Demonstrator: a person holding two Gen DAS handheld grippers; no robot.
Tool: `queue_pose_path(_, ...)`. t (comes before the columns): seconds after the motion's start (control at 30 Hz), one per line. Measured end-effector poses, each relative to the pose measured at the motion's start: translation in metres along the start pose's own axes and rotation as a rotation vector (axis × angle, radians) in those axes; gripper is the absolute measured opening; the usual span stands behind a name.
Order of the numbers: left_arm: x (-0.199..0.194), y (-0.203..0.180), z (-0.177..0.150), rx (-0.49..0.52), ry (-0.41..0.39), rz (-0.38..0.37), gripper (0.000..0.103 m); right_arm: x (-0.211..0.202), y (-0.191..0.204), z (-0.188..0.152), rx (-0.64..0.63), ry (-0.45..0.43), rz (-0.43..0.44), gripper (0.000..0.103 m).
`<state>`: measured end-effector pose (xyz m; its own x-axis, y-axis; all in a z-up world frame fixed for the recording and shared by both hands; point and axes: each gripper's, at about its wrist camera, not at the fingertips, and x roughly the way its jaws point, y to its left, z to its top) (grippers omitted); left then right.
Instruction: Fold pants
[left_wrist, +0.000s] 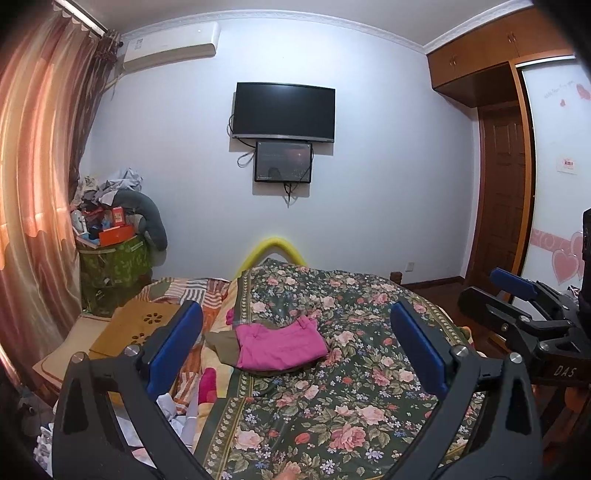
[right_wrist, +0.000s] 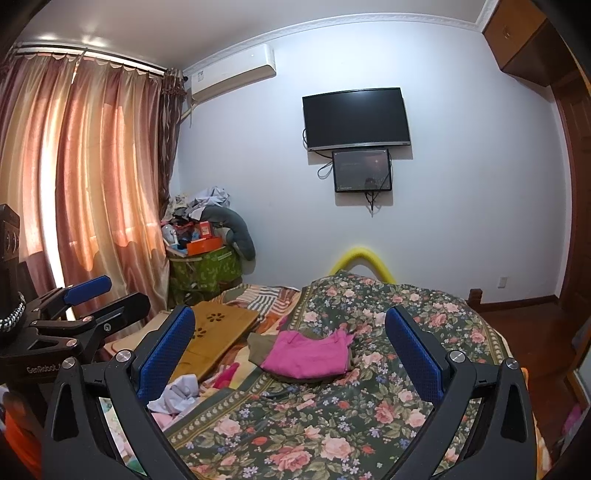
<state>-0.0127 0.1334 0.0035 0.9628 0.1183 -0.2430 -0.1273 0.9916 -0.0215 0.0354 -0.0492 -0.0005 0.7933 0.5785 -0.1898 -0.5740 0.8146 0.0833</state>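
Folded pink pants (left_wrist: 279, 347) lie on the floral bedspread (left_wrist: 351, 406), on top of a folded olive-brown garment (left_wrist: 221, 341). The pants also show in the right wrist view (right_wrist: 308, 355), again over the olive garment (right_wrist: 260, 347). My left gripper (left_wrist: 295, 347) is open and empty, held above the bed and short of the pile. My right gripper (right_wrist: 290, 352) is open and empty too, at a like distance. Each gripper shows at the edge of the other's view: the right gripper (left_wrist: 517, 295) and the left gripper (right_wrist: 81, 295).
A wooden lap tray (right_wrist: 218, 332) and loose clothes (right_wrist: 177, 398) lie on the bed's left side. A green bin piled with clutter (right_wrist: 203, 266) stands by the curtain. A TV (left_wrist: 283, 110) hangs on the far wall. A wardrobe and door (left_wrist: 502, 184) are at right.
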Motion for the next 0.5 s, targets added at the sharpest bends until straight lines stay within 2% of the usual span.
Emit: queue_pose_path(0.5, 0.0026, 0.0021, -0.0009, -0.005, 0.005, 0.004, 0.103, -0.0006, -0.0014, -0.0020, -0.003, 0.005, 0.000, 0.102)
